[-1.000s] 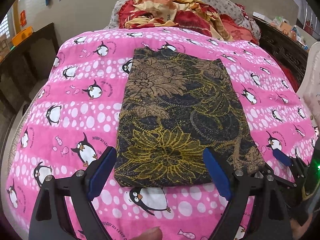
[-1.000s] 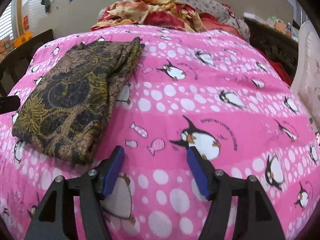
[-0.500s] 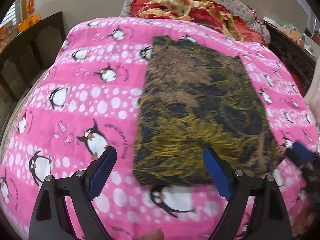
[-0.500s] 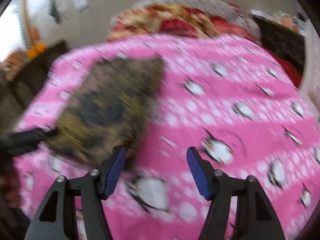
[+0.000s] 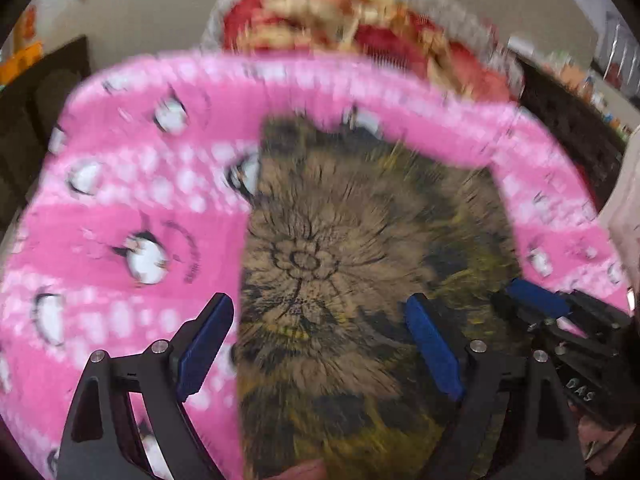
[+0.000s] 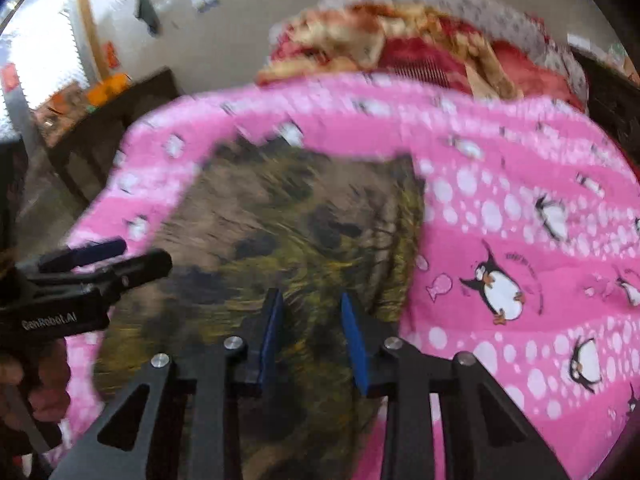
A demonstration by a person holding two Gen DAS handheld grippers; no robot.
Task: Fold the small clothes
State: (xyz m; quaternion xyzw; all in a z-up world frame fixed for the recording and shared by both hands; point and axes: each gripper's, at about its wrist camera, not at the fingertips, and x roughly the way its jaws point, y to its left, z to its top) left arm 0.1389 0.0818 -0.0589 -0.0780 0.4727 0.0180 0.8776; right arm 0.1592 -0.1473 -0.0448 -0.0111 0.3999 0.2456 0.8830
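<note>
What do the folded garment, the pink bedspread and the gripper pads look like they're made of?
Garment: thin woven fabric, matt, with a brown, black and yellow floral print; it lies flat in soft layers. Blur hides the weave.
Bedspread: soft printed cloth, possibly quilted, judging by the banded puffiness; matt, pink with penguins.
Pads: blue, matt, likely rubber or foam, on black rigid fingers, probably plastic.

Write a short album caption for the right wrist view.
Right gripper closing over a folded dark floral cloth on a pink penguin-print bedspread.

The left gripper (image 5: 320,340) tilts steeply downward, jaws spread wide. The right gripper (image 6: 312,332), just to its right, angles down with jaws narrowing, nothing pinched between them.
</note>
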